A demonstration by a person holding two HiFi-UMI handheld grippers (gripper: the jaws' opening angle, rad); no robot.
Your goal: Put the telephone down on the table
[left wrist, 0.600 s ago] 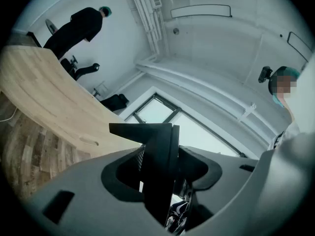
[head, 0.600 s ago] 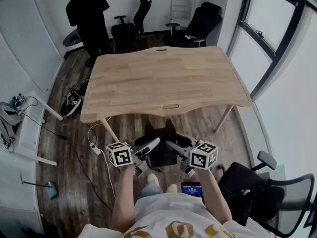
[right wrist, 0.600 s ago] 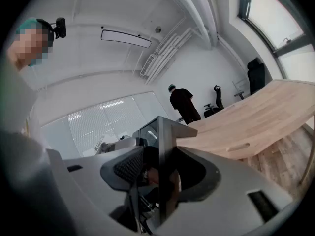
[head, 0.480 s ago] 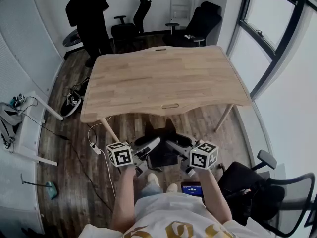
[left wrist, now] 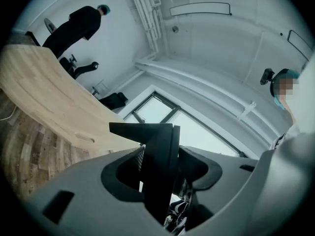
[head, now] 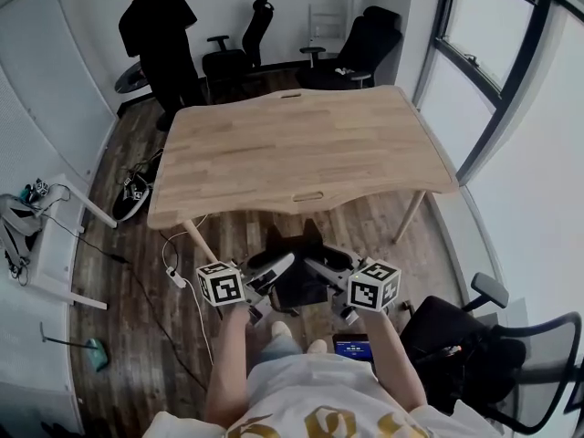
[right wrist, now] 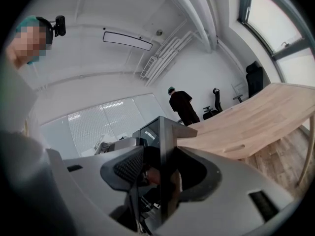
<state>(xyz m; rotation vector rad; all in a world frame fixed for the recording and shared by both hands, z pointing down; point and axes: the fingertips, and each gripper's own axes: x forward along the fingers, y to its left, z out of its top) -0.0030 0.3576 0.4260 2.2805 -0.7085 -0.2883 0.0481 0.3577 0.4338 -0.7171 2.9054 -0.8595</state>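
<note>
Fingers (left wrist: 199, 169) of left gripper (head: 274, 272) on thin black telephone (left wrist: 160, 156); right gripper (head: 324, 265) likewise

Telephone (head: 299, 290) seemingly mostly hidden, office chair (head: 456, 338) cut off right

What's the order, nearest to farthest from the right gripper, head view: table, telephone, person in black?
1. telephone, held in the right gripper.
2. table, ahead, past bare floor.
3. person in black, beyond the table, upper left.
</note>
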